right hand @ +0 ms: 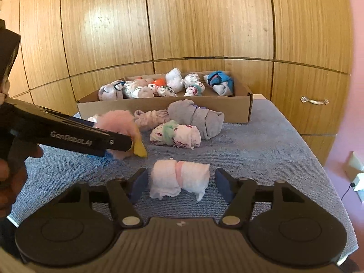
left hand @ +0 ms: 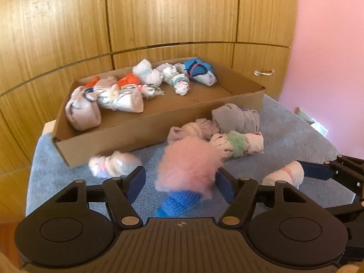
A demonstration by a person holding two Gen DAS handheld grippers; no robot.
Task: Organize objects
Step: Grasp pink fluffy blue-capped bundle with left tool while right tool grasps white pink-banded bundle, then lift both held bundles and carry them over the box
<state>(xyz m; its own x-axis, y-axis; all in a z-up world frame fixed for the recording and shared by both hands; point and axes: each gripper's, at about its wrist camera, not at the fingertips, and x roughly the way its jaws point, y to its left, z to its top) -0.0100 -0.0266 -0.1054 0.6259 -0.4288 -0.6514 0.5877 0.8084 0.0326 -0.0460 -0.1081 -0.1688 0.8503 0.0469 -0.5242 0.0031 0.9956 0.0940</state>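
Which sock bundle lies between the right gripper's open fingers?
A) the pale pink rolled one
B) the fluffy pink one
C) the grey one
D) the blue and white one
A: the pale pink rolled bundle lies on the towel between the right gripper fingers, untouched.

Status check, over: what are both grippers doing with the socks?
Left gripper open around fuzzy pink sock, right pad near its fluff. Right gripper open, straddling pale pink roll. Box ahead, path clear.

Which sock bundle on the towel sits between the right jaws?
The pale pink-and-white bundle with a pink band; the others lie farther back, nearer the cardboard box.
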